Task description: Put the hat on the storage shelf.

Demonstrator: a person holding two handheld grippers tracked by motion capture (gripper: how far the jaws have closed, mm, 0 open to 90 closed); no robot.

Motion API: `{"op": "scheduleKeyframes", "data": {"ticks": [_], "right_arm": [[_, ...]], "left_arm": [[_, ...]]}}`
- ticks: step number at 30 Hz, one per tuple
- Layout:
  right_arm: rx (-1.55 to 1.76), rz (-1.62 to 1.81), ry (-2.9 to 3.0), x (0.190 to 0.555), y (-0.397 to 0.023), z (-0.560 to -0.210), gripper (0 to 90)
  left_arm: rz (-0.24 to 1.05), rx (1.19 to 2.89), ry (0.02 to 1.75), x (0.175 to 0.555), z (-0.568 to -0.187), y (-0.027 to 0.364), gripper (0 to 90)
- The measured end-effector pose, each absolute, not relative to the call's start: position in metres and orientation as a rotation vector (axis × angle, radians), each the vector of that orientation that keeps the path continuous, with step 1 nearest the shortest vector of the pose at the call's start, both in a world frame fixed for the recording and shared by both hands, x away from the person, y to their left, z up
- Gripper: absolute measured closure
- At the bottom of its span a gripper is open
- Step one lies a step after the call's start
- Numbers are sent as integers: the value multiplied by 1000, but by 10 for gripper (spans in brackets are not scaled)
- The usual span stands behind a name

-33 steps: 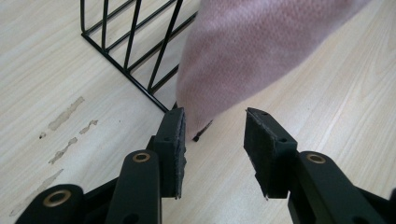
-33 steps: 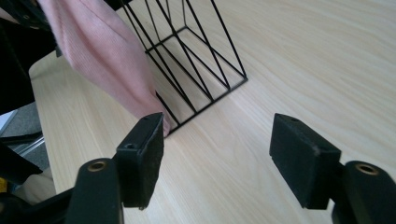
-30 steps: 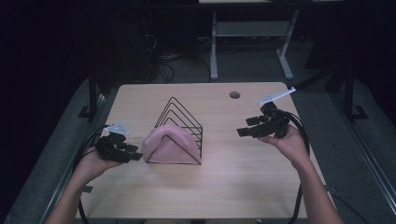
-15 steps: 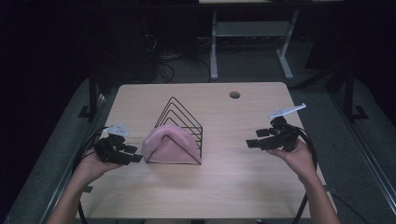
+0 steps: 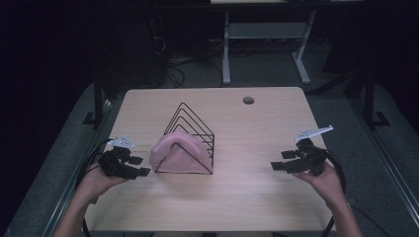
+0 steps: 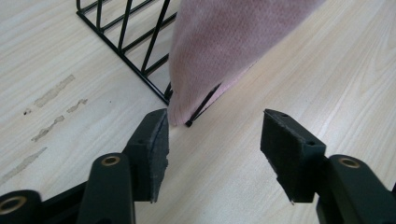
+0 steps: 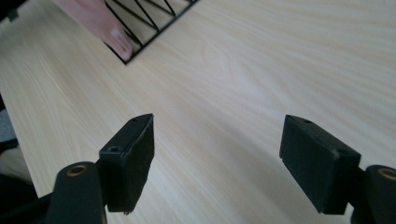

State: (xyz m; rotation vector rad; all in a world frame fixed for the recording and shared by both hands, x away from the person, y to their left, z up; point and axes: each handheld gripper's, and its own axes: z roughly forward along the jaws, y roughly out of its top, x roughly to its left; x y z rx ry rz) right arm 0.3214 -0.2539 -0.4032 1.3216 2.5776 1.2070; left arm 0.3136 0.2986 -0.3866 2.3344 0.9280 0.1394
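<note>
A pink cloth (image 5: 179,152) lies draped over the near end of a black wire rack (image 5: 190,129) in the middle of the wooden table (image 5: 247,197). My left gripper (image 5: 139,167) sits low at the table's left, just left of the cloth. Its jaws have just been opening and stand apart with nothing between them; the cloth's (image 6: 224,51) lower corner hangs right ahead of my left gripper (image 6: 212,140). My right gripper (image 5: 280,162) hovers over the right side of the table, open and empty. In the right gripper view, the rack (image 7: 154,18) lies far ahead of that gripper (image 7: 217,158).
A small round hole (image 5: 248,100) marks the table's far right. Worn patches (image 6: 51,107) show on the wood beside the rack. Beyond the table stand a white frame (image 5: 264,39) and cables on a dark floor. Bare wood stretches between the rack and the right gripper.
My right gripper has dropped and come toward the table's near right edge. The left gripper has stayed put beside the cloth, its jaws spreading wider.
</note>
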Motion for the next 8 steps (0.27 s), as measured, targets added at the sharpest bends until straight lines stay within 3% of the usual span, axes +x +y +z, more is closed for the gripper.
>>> {"op": "scheduleKeyframes", "data": {"ticks": [8], "right_arm": [[1346,1237,2502,284,-269,-424,247]], "left_arm": [[130,2307,971,299,-400,301,311]]}}
